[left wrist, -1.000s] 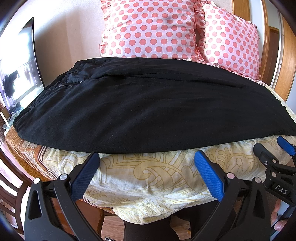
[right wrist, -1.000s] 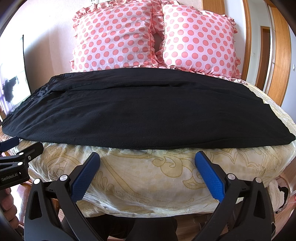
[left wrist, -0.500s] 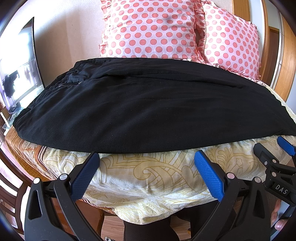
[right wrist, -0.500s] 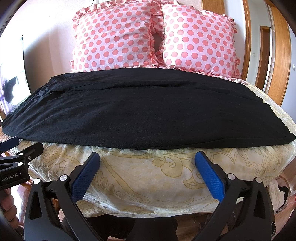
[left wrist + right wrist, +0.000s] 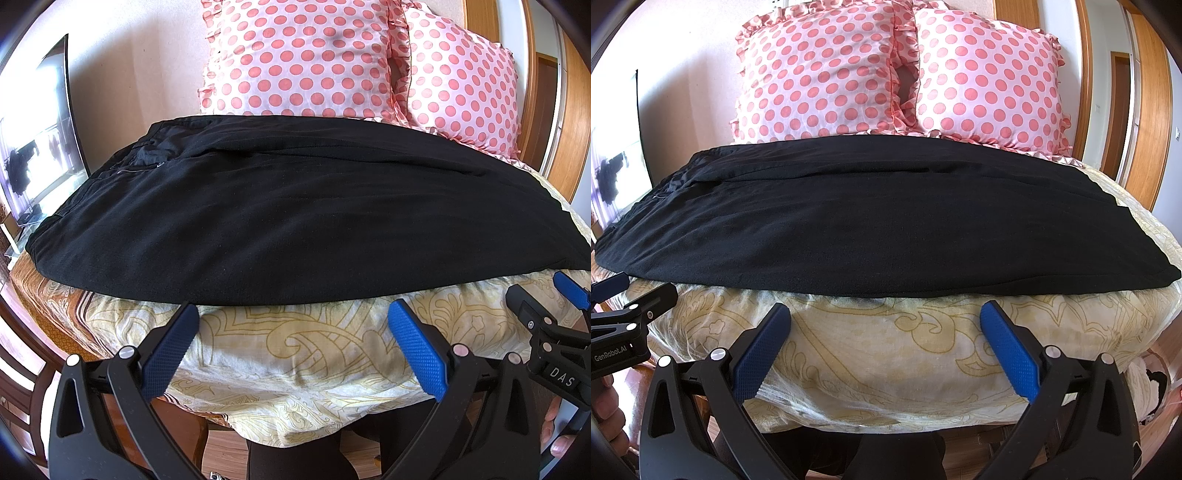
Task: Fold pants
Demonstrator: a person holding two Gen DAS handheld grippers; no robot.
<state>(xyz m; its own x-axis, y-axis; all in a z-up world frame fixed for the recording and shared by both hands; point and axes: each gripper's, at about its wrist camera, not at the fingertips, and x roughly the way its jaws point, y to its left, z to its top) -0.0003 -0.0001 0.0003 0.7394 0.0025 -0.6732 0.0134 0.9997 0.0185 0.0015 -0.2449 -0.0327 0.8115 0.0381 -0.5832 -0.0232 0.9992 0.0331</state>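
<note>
Black pants (image 5: 295, 221) lie flat across the bed (image 5: 295, 354), legs stacked, waistband left. Only the left view shows the zipper (image 5: 135, 169); only the right shows the hem (image 5: 1145, 254). Matte knit on yellow paisley sheet, polka-dot pillows (image 5: 897, 74) behind. Left hand-held gripper (image 5: 291, 332) and right hand-held gripper (image 5: 884, 332) both spread wide, holding nothing, just short of the pants.

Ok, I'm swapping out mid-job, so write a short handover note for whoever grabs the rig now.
Left claw: open, empty, short of the pants' near edge.
Right claw: open, empty, same standoff.
Black pants lie flat across the patterned bedspread, waistband to the left, leg ends to the right, two polka-dot pillows behind them.
Done: pants seem laid leg over leg.
Left: grip the fabric and fold it across its length; no such fold shows yet.
</note>
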